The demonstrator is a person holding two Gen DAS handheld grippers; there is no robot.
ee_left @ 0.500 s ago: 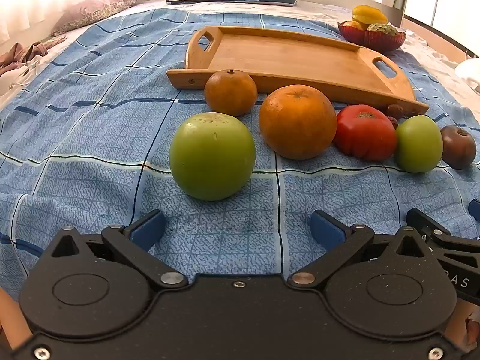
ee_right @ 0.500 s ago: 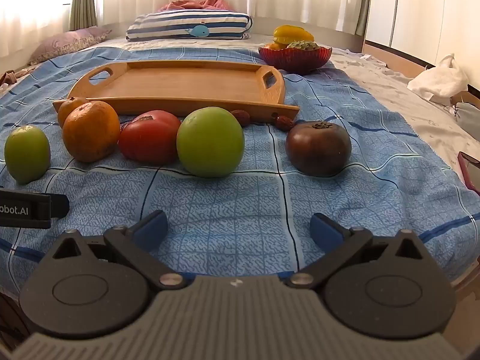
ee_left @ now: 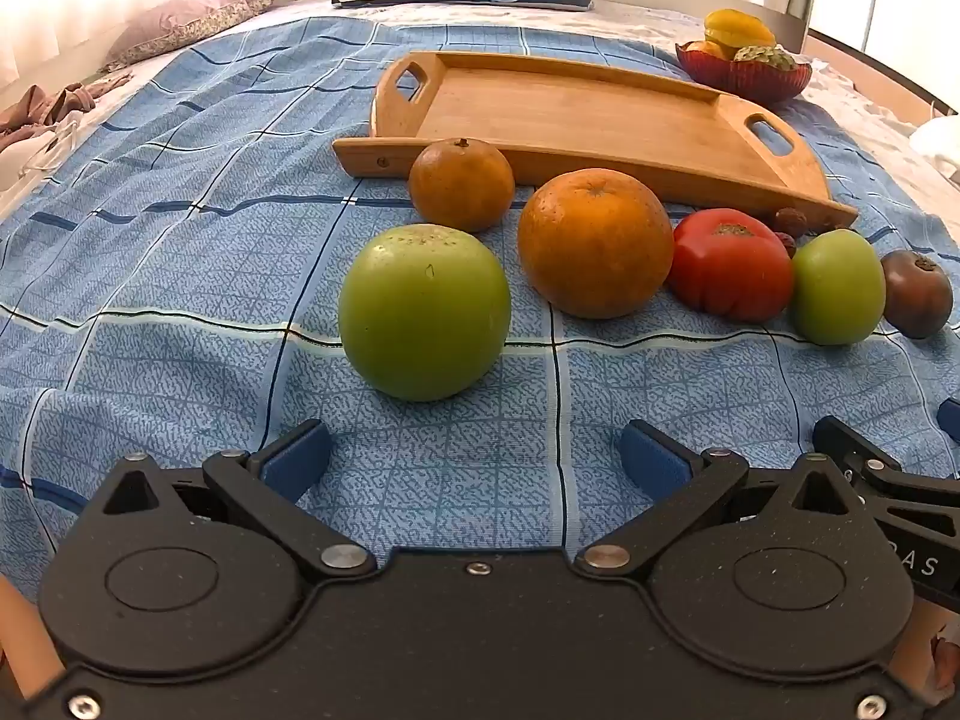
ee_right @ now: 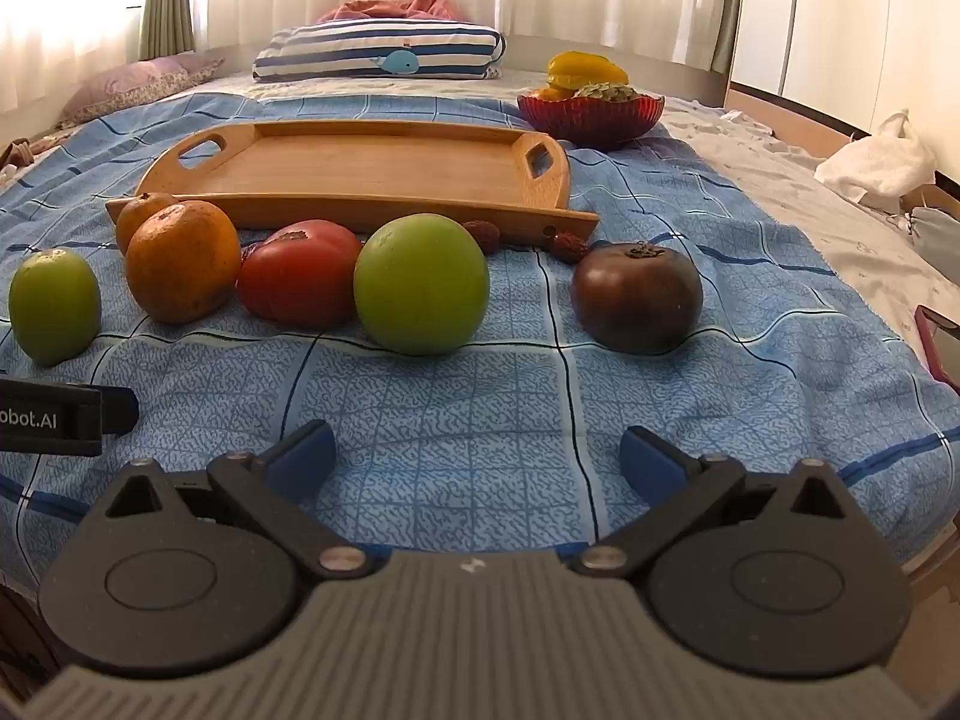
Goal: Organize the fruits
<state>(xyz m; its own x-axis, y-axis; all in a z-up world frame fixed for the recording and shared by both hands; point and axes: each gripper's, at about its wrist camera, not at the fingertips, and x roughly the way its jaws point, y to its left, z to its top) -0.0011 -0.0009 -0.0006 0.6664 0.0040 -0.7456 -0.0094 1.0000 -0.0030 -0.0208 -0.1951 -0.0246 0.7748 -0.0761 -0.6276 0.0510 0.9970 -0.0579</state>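
Observation:
A row of fruit lies on the blue checked blanket in front of an empty wooden tray (ee_left: 576,114) (ee_right: 372,174). Left to right: a green apple (ee_left: 424,312) (ee_right: 54,306), a small orange (ee_left: 461,183) (ee_right: 141,210), a large orange (ee_left: 594,243) (ee_right: 182,261), a red tomato (ee_left: 729,264) (ee_right: 297,279), a second green apple (ee_left: 837,288) (ee_right: 420,285) and a dark brown fruit (ee_left: 917,294) (ee_right: 636,297). My left gripper (ee_left: 477,459) stands open just short of the first green apple. My right gripper (ee_right: 477,459) stands open, nothing between its fingers, short of the second apple and the dark fruit.
A red bowl (ee_left: 744,75) (ee_right: 591,114) holding yellow and green fruit sits behind the tray's right end. Small dried dates (ee_right: 567,246) lie by the tray's near edge. Pillows lie at the far end of the bed. A phone (ee_right: 939,348) rests at the right edge.

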